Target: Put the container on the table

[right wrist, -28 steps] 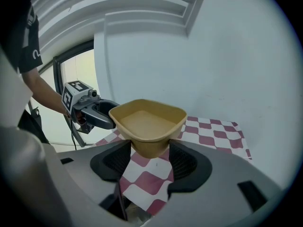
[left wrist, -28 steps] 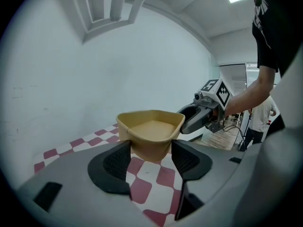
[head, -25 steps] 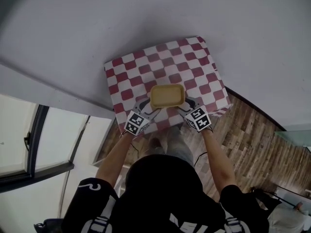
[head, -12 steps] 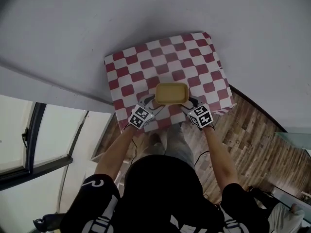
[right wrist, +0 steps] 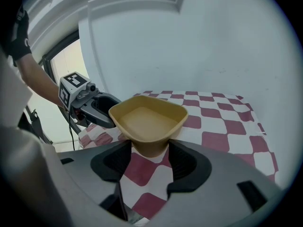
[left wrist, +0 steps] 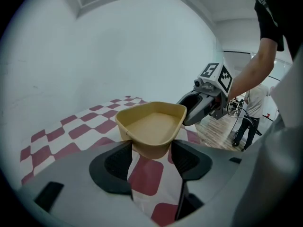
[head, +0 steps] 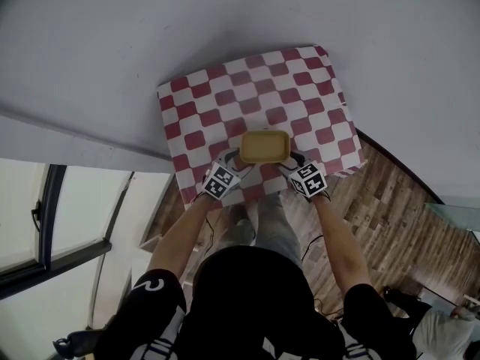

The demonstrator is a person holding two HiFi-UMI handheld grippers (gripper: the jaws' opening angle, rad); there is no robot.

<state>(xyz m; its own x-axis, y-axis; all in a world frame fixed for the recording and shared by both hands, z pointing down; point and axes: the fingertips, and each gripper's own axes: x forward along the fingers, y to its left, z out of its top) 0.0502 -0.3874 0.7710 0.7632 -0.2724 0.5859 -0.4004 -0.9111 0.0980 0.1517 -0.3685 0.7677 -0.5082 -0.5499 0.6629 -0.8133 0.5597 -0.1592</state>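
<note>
The container (head: pixel 265 146) sits a little further in over the table (head: pixel 225 96) than it did a second ago. Back then it was closer to the near edge. In the last half second it has hardly moved, and both tools have stayed on it.

The container is a yellow tub with nothing in it. In the head view it is in the middle of the frame, over the near half of the red and white checked cloth (head: pixel 300 73).

We hold it from both ends. The left gripper (head: pixel 238 158) is on its lower left end and the right gripper (head: pixel 291 158) is on its lower right end.

In the left gripper view, the left gripper (left wrist: pixel 152 151) pinches one narrow end of the container (left wrist: pixel 151 124), with a black pad on each side. The right gripper (left wrist: pixel 187 119) shows just behind the tub.

In the right gripper view, the right gripper (right wrist: pixel 149 156) pinches the other end of the container (right wrist: pixel 149 121) the same way. The left gripper (right wrist: pixel 106 122) shows at the left.

The jaws cover the low part of the tub, so we cannot tell if its bottom touches the cloth. In the head view the tips are too small to see well.
</note>
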